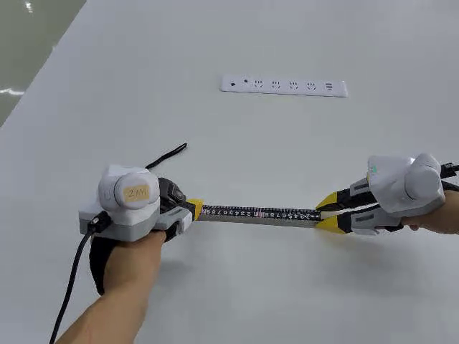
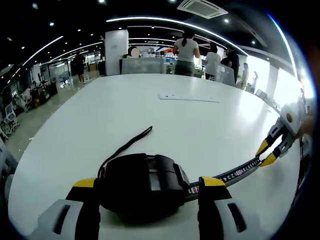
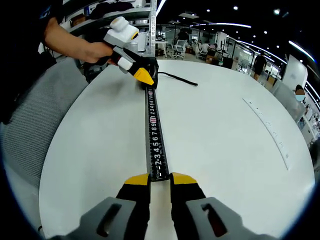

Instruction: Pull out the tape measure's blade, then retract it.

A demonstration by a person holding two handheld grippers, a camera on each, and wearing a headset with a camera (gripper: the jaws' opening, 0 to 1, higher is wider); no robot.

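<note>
At left, I am holding my left gripper [image 1: 189, 211] level, clamping the black tape measure case [image 2: 142, 187]; at right, my right gripper [image 1: 328, 213] is pinching the tip of the blade [image 1: 258, 213].

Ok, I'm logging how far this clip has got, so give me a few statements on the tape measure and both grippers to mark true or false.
1. The left gripper is clamped on the tape measure's black case. True.
2. The blade is fully wound inside the case. False: the blade runs out from the case across to the right gripper.
3. The right gripper pinches the blade at its tip. True.
4. The power strip lies under the blade. False: the power strip lies well apart from it, farther off on the table.
5. The case's black strap lies loose on the table. True.
</note>
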